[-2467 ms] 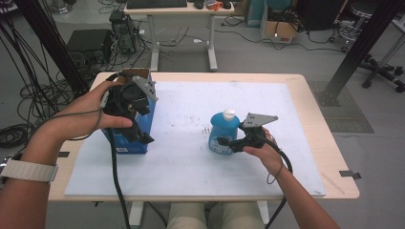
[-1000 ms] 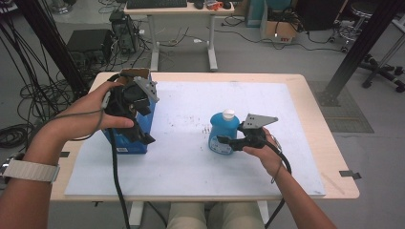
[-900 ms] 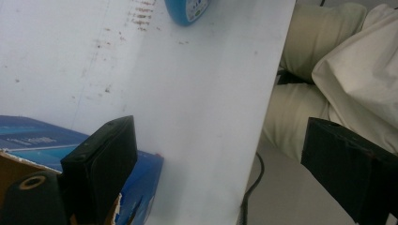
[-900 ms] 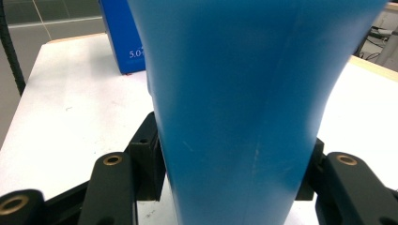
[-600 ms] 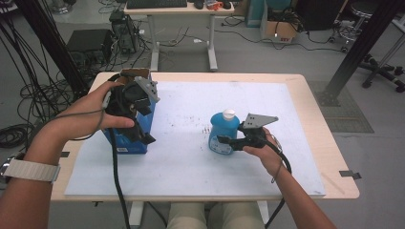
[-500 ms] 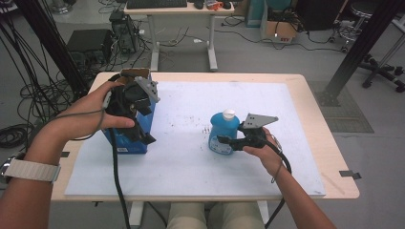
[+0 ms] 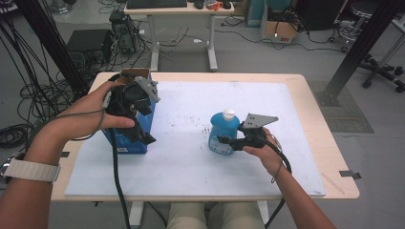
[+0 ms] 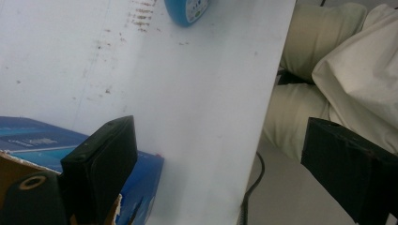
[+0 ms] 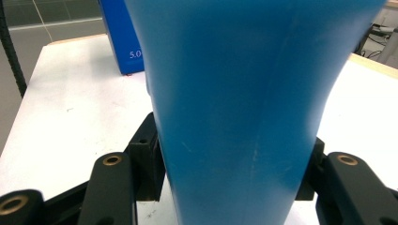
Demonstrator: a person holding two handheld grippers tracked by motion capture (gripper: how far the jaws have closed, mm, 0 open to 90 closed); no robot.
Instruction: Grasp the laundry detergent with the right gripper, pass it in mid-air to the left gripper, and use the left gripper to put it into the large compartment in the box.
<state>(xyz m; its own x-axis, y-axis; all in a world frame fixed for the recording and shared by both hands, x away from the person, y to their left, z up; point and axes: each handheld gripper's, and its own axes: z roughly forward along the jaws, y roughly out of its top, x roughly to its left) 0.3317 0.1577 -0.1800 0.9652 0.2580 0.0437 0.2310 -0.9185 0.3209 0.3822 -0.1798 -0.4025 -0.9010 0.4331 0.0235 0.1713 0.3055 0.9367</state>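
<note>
A blue plastic bottle [image 7: 220,128] with a white cap stands on the white sheet [image 7: 191,167], right of the middle. My right gripper [image 7: 224,141] is shut on its lower body from the near right. In the right gripper view the bottle [image 9: 234,93] is pressed between the two pads of the right gripper [image 9: 230,178]. An open-topped blue box [image 7: 125,141] stands at the sheet's left edge. My left gripper [image 7: 142,136] hangs over the box's near right side, open. In the left gripper view the left gripper [image 8: 225,173] has its jaws wide apart, one jaw beside the blue box [image 8: 33,140], with nothing between them.
The wooden table [image 7: 344,188] rims the sheet on all sides. The person's legs [image 8: 328,84] are at the near edge. Behind the table stand a desk [image 7: 181,9] with a keyboard, floor cables [image 7: 28,105] at left and a chair base [image 7: 382,76] at right.
</note>
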